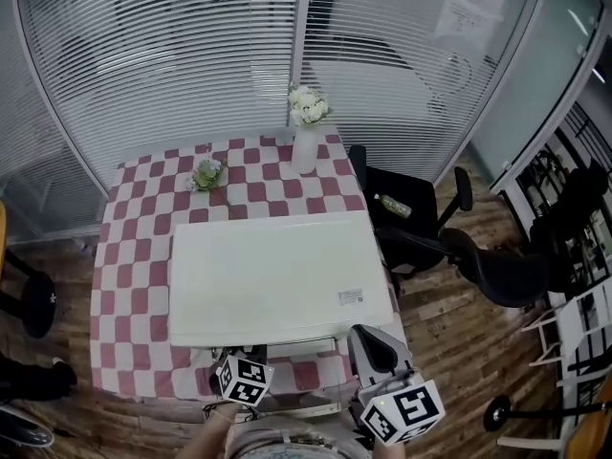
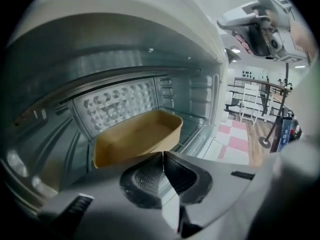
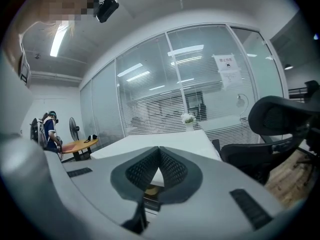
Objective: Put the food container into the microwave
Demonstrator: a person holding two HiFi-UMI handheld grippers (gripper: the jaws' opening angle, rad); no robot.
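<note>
Two grippers low at the near edge of the scene, both in front of the white microwave point(image 1: 277, 275), which sits on a red-and-white checked table point(image 1: 134, 256).

Left gripper point(image 2: 163, 154): reaches into the open cavity. Jaws pressed together, tips right at the near rim of the food container point(image 2: 137, 139) and apparently pinching that thin rim (no gap shows between the pads). Container is tan, shallow and open-topped. It is inside the microwave, toward the back, with the patterned rear wall just behind it. Contents not discernible.

Right gripper point(image 3: 159, 149): jaws closed tip to tip, nothing between them. Held outside the microwave, at its near right corner, pointing across the flat white top toward the far glass wall.

Far side of the table: white vase point(image 1: 305, 146) with pale flowers point(image 1: 308, 103), upright, just beyond the microwave's far edge. Small potted plant point(image 1: 207, 173) to its left, well apart from it.

Right of the table: black office chair point(image 1: 497, 266); a bottle point(image 1: 394, 206) lies on a second black seat between it and the table.

Right gripper view, far left: a person point(image 3: 50, 129) standing near a round wooden table point(image 3: 80, 145).
</note>
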